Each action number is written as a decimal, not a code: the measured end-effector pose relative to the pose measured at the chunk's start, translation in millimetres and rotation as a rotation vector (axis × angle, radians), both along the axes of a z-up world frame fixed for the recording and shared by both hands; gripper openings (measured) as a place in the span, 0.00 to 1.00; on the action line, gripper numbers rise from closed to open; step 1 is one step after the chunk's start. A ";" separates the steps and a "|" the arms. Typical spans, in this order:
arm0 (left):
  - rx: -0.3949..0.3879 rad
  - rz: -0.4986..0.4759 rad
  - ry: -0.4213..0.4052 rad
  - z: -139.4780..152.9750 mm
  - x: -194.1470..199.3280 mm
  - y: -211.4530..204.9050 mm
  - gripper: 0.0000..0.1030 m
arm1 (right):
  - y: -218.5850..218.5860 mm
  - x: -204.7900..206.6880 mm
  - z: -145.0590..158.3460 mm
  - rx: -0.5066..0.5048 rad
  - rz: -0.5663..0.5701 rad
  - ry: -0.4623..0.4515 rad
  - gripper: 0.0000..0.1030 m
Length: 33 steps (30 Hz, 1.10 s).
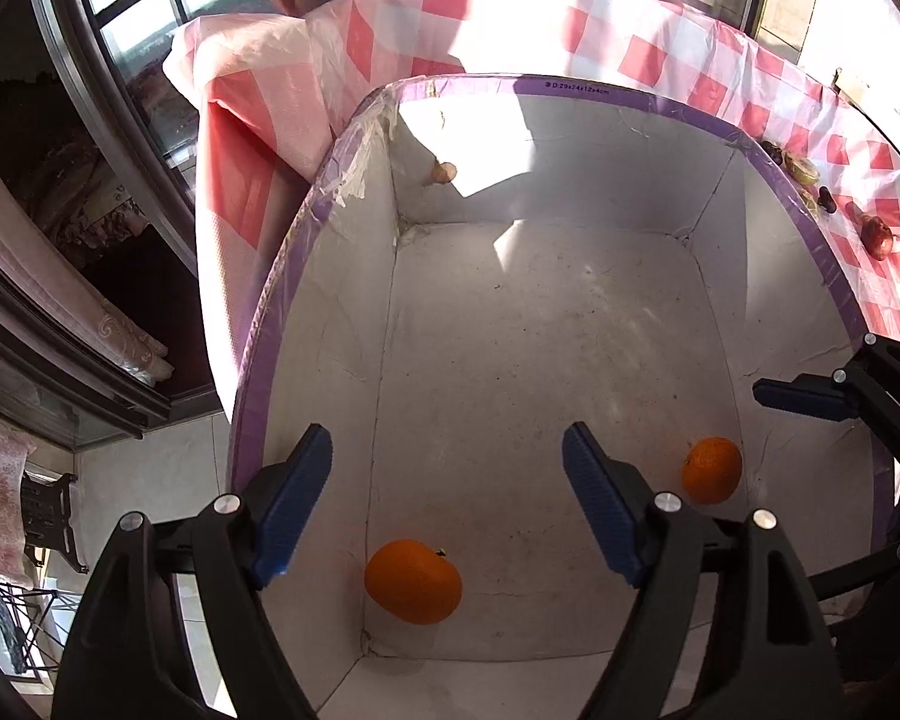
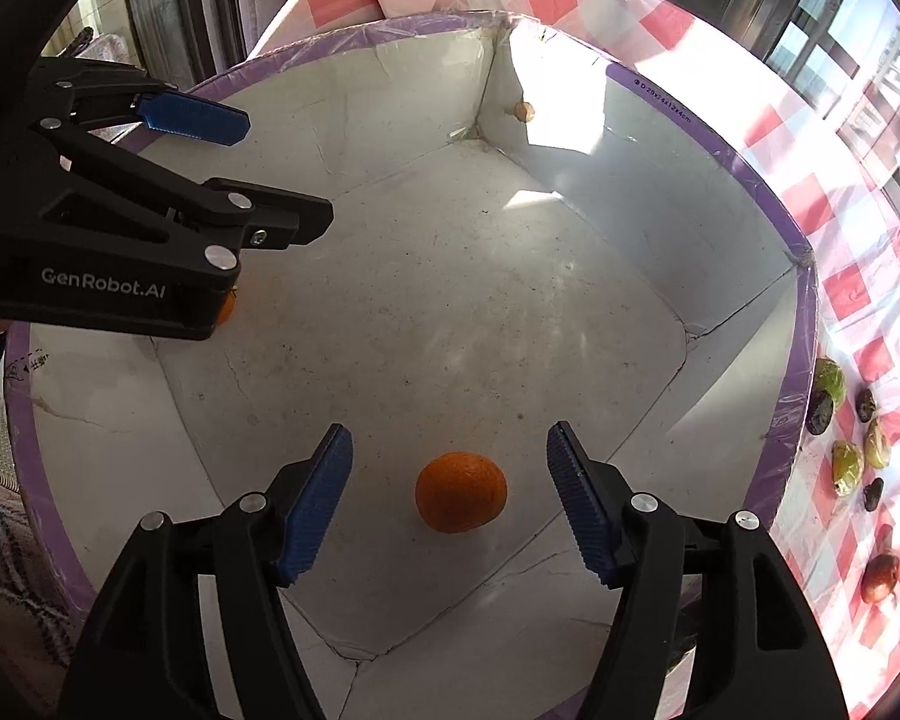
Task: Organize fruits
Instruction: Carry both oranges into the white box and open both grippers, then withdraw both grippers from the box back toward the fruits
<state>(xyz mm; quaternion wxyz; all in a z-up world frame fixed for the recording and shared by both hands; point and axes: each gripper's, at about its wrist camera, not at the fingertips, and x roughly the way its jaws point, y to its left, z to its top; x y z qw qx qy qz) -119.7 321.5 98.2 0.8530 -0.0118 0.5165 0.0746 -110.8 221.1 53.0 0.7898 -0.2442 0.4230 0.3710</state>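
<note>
Box rim [image 1: 576, 86], purple tape band, far side: small dark print "D:29x24x12x4cm", first character a circled mark, unclear. Same print on box rim in right wrist view [image 2: 660, 97], running along right-hand stretch of rim.

Left gripper [image 2: 222, 138] body, side face, white lettering: "GenRobot.AI".

Box rim, near-left stretch below left gripper: dark handwritten marks, too small to read.

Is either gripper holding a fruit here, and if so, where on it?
Neither. Left gripper and right gripper are open above the oranges in the box.
</note>
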 end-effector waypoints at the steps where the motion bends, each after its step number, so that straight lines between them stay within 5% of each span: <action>1: 0.000 -0.001 -0.004 0.4 -0.8 -0.5 0.79 | -1.2 -1.2 0.5 0.006 0.004 -0.005 0.67; 9: -0.024 0.038 -0.102 13.8 -9.9 1.2 0.83 | -6.4 -11.9 6.0 0.060 0.005 -0.045 0.69; 12: 0.067 0.070 -0.211 36.4 -20.2 -1.7 0.84 | -13.4 -12.8 13.5 0.106 -0.020 -0.065 0.74; 15: 0.140 0.090 -0.358 64.5 -34.1 -8.5 0.98 | -29.8 -8.3 25.6 0.195 -0.075 -0.066 0.75; 18: 0.160 0.096 -0.415 80.2 -39.1 -19.3 0.98 | -46.6 -6.0 39.4 0.269 -0.108 -0.093 0.75; 28: 0.179 -0.032 -0.333 66.9 -18.8 -87.5 0.98 | -125.8 10.9 57.2 0.396 -0.326 -0.150 0.77; 33: 0.221 -0.151 -0.298 60.5 3.1 -141.1 0.98 | -179.4 30.3 50.8 0.368 -0.480 -0.177 0.83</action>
